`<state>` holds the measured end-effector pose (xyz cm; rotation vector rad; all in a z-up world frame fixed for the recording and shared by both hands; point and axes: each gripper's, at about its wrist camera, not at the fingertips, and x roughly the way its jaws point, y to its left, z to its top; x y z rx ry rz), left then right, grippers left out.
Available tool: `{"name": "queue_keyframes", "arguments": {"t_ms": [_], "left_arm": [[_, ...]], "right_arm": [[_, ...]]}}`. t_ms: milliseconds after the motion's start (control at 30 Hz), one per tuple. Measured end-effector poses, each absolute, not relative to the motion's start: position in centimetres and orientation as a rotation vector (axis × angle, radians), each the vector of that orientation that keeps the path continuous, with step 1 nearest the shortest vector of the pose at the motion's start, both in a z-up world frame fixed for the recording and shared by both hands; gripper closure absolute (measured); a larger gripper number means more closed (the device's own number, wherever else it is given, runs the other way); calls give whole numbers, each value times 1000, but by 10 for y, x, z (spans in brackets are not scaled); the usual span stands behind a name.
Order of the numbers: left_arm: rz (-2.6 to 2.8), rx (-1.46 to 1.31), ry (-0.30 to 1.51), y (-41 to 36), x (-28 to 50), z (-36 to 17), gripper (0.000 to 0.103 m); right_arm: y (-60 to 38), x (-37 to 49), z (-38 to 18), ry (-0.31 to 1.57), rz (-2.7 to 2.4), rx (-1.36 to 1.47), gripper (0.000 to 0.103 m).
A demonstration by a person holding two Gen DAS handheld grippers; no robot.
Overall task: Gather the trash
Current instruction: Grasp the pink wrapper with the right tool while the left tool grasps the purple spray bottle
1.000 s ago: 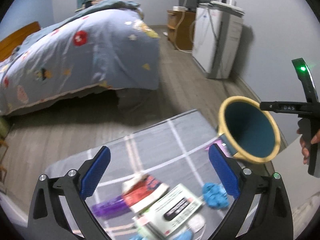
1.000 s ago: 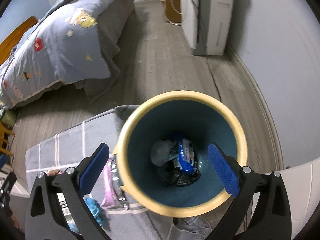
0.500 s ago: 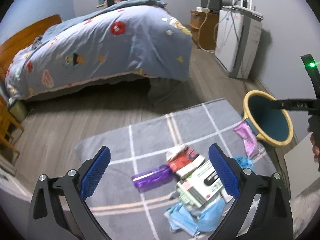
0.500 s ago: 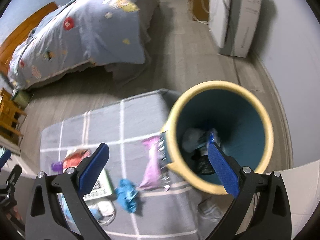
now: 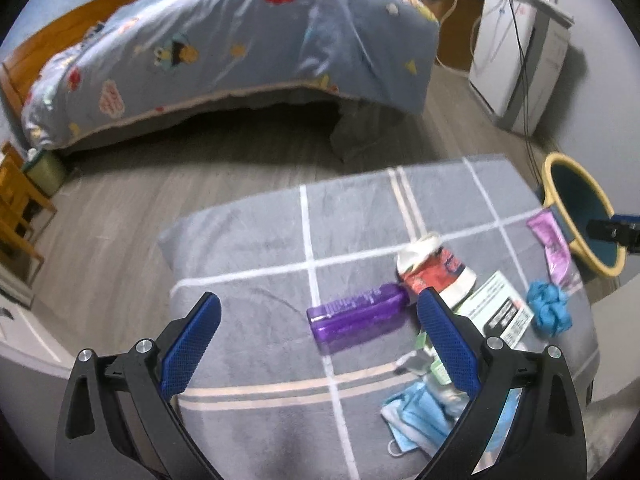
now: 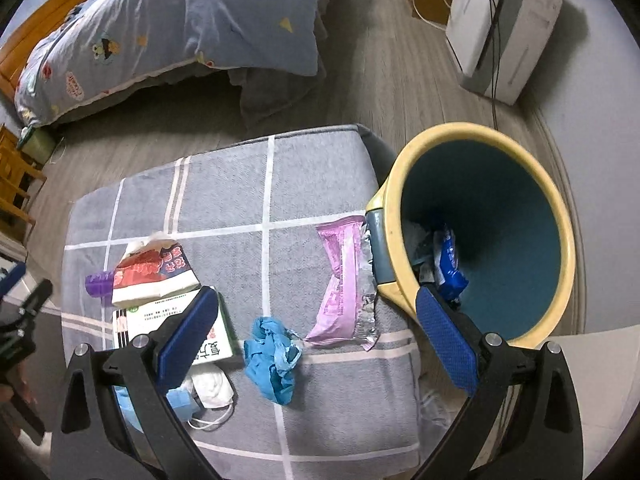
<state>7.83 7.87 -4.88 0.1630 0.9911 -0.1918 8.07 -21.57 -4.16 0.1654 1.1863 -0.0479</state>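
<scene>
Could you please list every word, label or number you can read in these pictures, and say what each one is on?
No text reads with certainty.
White and green box: large dark Chinese characters and small lines, too skewed and partly hidden.
Red and white packet: dark characters, too blurred.
Pink wrapper: print too faint.
Purple package: embossed lettering, blurred.
Blue wrapper in the bin: white print, unreadable.

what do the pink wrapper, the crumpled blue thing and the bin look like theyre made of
Pink snack wrapper: thin plastic film, apparently foil-lined, given its crinkly silver edge. Crumpled blue glove-like wad: soft, thin rubbery or plastic sheet, matte, finely wrinkled. Yellow-rimmed teal waste bin: likely moulded plastic, with smooth rigid walls and a dull sheen.
</scene>
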Motion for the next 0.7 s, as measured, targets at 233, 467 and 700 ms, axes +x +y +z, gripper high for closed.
{"name": "queue_keyframes", "arguments": {"t_ms": [233, 467, 700], "left_arm": [[-259, 235, 1061, 67, 94, -87, 6], [-340, 274, 1112, 52, 107, -113, 19], [-419, 317, 1176, 41, 111, -126, 46]], "right_arm": [[-211, 95, -59, 1226, -45, 130, 6], [-211, 106, -80, 1283, -29, 119, 14], [-216, 117, -102, 1360, -19, 150, 52]]}}
